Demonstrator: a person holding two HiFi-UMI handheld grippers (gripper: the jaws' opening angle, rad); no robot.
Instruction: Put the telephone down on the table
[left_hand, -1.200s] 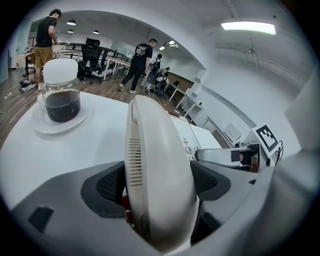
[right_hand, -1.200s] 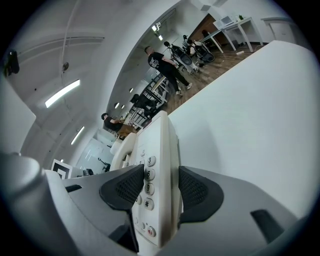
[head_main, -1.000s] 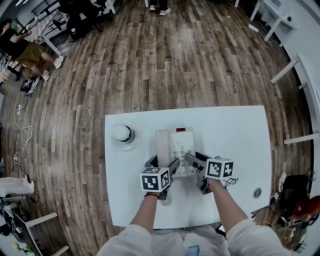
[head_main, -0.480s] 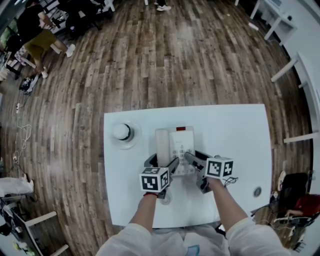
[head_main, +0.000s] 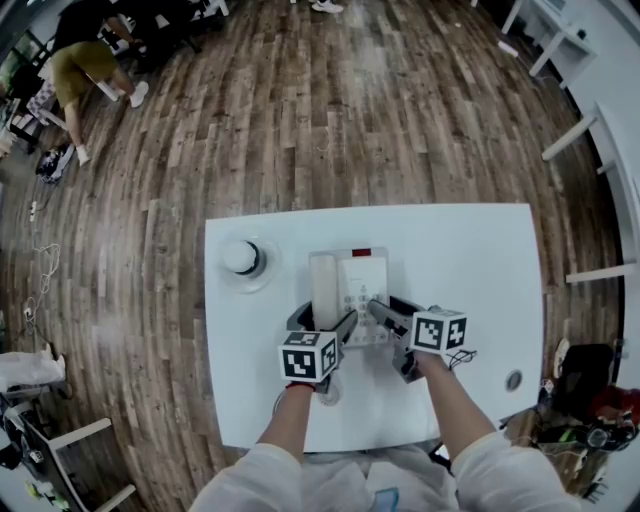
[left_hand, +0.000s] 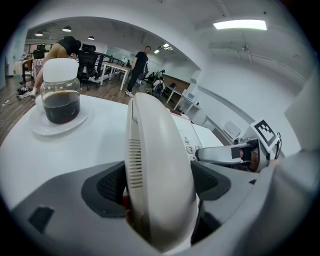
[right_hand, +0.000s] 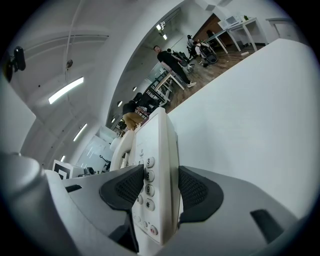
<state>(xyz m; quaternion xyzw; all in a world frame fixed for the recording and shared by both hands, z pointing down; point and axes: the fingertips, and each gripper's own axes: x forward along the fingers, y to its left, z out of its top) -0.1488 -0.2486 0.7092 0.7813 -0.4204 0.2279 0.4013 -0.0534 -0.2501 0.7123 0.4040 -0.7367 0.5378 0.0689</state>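
A white desk telephone (head_main: 360, 290) is over the middle of the white table (head_main: 470, 260), keypad up, with its handset (head_main: 323, 288) along its left side. My left gripper (head_main: 325, 323) is shut on the near end of the handset (left_hand: 155, 170), which fills the space between the dark pads. My right gripper (head_main: 388, 308) is shut on the phone's right edge, its pads pressing the keypad face and the underside of the base (right_hand: 159, 165). Whether the phone rests on the table or hangs just above it cannot be told.
A lidded glass jar of dark liquid (head_main: 243, 259) stands on a saucer at the table's left, also visible in the left gripper view as the jar (left_hand: 61, 92). A small round fitting (head_main: 513, 380) sits near the right front corner. People move about far off on the wood floor (head_main: 330, 120).
Both grippers and the telephone stay where they were on the table. Only a person in the far left background has walked on.
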